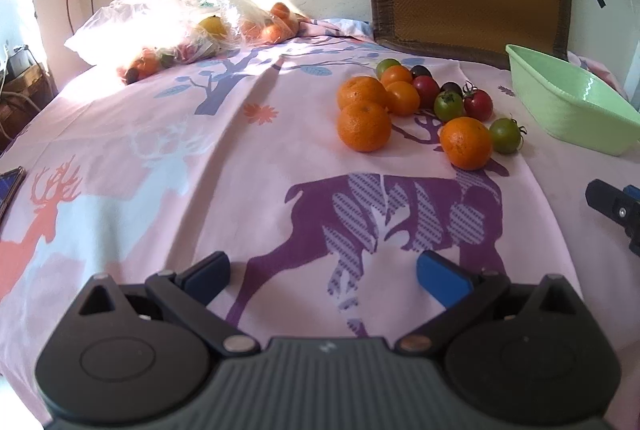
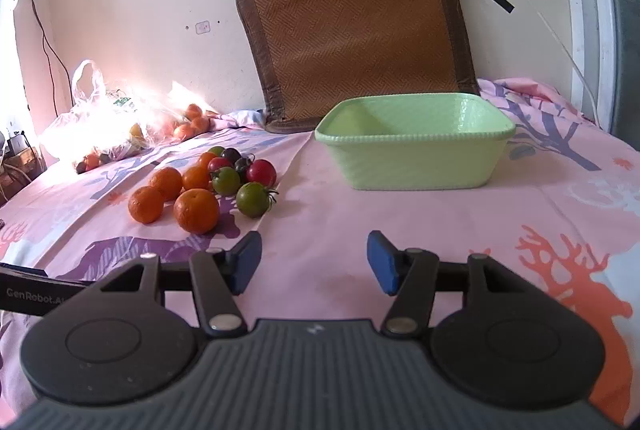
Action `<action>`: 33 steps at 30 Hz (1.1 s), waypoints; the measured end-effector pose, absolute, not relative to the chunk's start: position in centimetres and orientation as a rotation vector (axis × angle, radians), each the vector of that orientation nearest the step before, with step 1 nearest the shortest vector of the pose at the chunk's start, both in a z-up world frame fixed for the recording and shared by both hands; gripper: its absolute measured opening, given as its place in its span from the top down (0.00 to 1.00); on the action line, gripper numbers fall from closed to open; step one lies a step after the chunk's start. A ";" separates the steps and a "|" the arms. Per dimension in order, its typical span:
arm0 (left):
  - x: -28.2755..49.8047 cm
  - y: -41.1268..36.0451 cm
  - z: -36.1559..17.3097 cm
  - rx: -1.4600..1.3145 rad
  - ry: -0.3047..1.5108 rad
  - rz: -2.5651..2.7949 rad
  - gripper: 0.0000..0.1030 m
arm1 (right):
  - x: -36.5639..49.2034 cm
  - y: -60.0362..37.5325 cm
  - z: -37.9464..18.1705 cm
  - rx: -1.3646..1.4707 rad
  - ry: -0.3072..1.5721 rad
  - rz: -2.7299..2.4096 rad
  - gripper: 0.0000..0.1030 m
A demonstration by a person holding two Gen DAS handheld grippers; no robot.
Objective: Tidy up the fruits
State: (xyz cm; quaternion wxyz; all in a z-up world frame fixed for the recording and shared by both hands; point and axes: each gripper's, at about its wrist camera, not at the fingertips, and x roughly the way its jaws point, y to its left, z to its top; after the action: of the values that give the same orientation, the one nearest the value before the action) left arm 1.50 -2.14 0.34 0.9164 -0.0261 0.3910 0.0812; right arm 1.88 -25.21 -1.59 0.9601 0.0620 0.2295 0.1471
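While both the left gripper [image 1: 322,272] and right gripper [image 2: 314,260] hover with jaws apart and nothing between them, bare pink bedsheet [image 2: 320,214] stretches ahead. Left of the empty green basin [image 2: 414,140], apart from its rim, tangerines [image 2: 196,210] and cherry tomatoes [image 2: 253,199] huddle together.

Fruit cluster [image 2: 204,186] lies on the bedsheet [image 2: 320,222], left of the basin [image 2: 414,146] and apart from it. Woven mat [image 2: 352,26] leans on the wall just behind the basin. Plastic bags [image 2: 100,122] of fruit sit far left of the basin, by the wall.
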 end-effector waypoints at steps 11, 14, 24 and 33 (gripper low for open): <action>1.7 -0.7 -0.3 0.032 0.729 -0.022 0.00 | 1.5 -24.0 -1.5 0.034 0.435 0.214 0.41; 1.3 -0.2 -0.6 0.039 0.701 -0.049 0.00 | 2.0 -24.1 -1.7 0.044 0.474 0.197 0.41; 0.8 0.3 -0.8 0.039 0.669 -0.085 0.00 | 2.6 -23.9 -2.0 0.040 0.526 0.174 0.41; 1.5 0.5 1.1 -0.019 0.652 -0.181 0.17 | 3.7 -24.4 -1.6 0.084 0.565 0.214 0.52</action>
State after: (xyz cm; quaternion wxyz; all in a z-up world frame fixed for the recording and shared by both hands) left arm 1.52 0.47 1.06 0.9433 -0.0094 0.3197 -0.0886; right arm 3.72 -24.39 -1.64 0.9538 0.0414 0.2784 0.1052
